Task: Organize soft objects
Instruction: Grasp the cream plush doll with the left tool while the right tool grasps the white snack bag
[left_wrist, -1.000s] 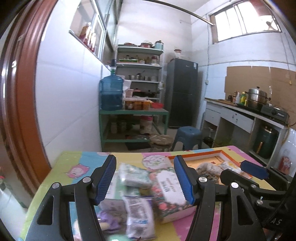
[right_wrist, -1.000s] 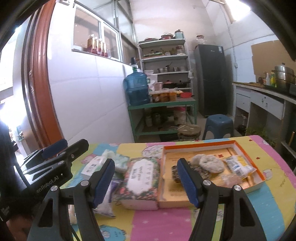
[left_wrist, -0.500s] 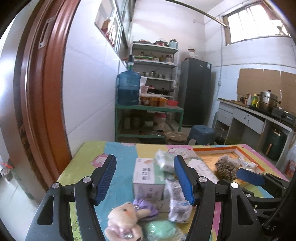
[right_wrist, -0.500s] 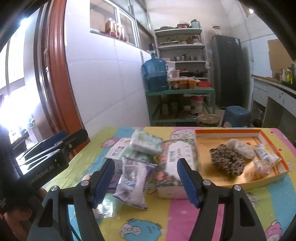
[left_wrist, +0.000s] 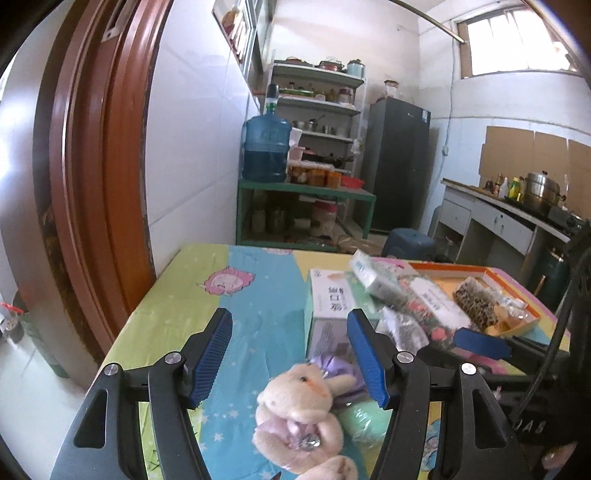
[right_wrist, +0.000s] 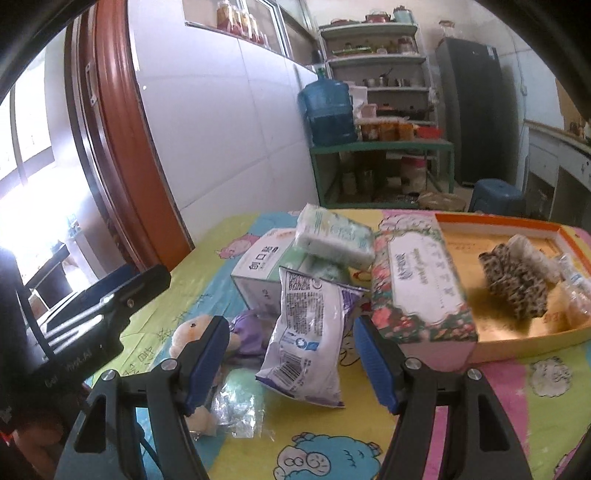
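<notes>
Biggest risk I see is the clutter: the plush bunny (left_wrist: 295, 402) lies right up against a purple soft thing (left_wrist: 332, 365) and a pale green soft ball (left_wrist: 364, 421), so if the left claw (left_wrist: 291, 360) closes from this angle it could pinch two at once or just nudge the bunny off the near edge of the desk (left_wrist: 207, 295). On the other side the shiny wipes pack (right_wrist: 306, 332) leans on the mask box (right_wrist: 266, 269) and looks slippery (my guess is it would squirt out of a shallow pinch), and the tissue pack (right_wrist: 334, 236) perched on top could tumble. The right claw (right_wrist: 291, 354) sits low, tilted down, jaws wide apart around the wipes pack without touching it. The left claw is likewise apart and empty, angled down over the bunny.
</notes>
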